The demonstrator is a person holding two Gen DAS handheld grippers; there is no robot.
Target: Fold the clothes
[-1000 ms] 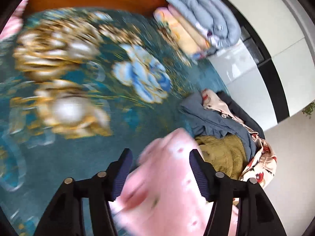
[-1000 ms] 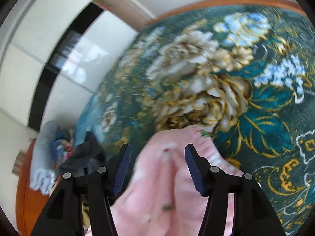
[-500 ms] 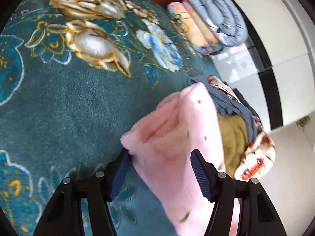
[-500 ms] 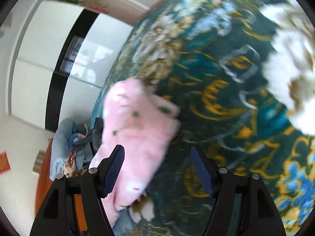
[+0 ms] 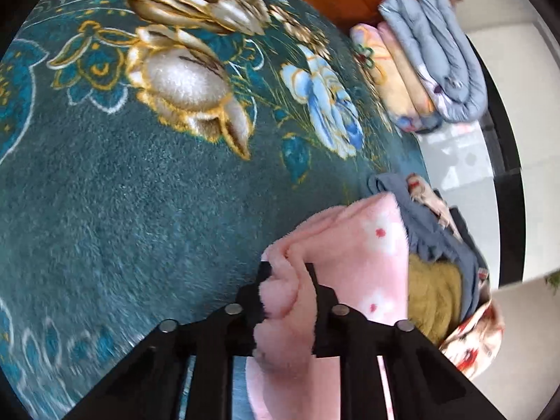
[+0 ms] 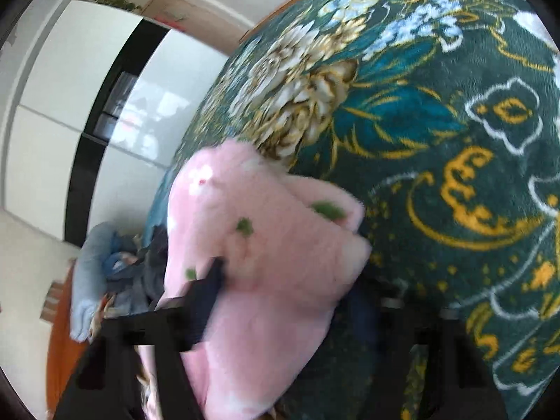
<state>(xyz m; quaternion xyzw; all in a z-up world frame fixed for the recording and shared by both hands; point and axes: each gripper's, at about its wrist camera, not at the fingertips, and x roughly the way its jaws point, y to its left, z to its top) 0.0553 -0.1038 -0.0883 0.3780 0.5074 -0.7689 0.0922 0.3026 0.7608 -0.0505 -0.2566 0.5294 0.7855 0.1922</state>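
Both wrist views sit close above the floral blanket [image 5: 122, 192], looking forward and down along their fingers. Left view faces the folded quilts [image 5: 434, 59]; right view faces the white wardrobe [image 6: 52, 105]. Shared: blanket [image 6: 437, 175], pink garment [image 5: 350, 238] [image 6: 262, 262], clothes pile [image 5: 441, 262].

Left tool [image 5: 288, 276] pinched nearly closed; right tool [image 6: 285, 280] spread wide.

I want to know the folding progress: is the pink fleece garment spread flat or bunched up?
Bunched up. The pink fleece garment hangs in thick folds, pinched by the left hand-held gripper; the right one's grip is blurred.
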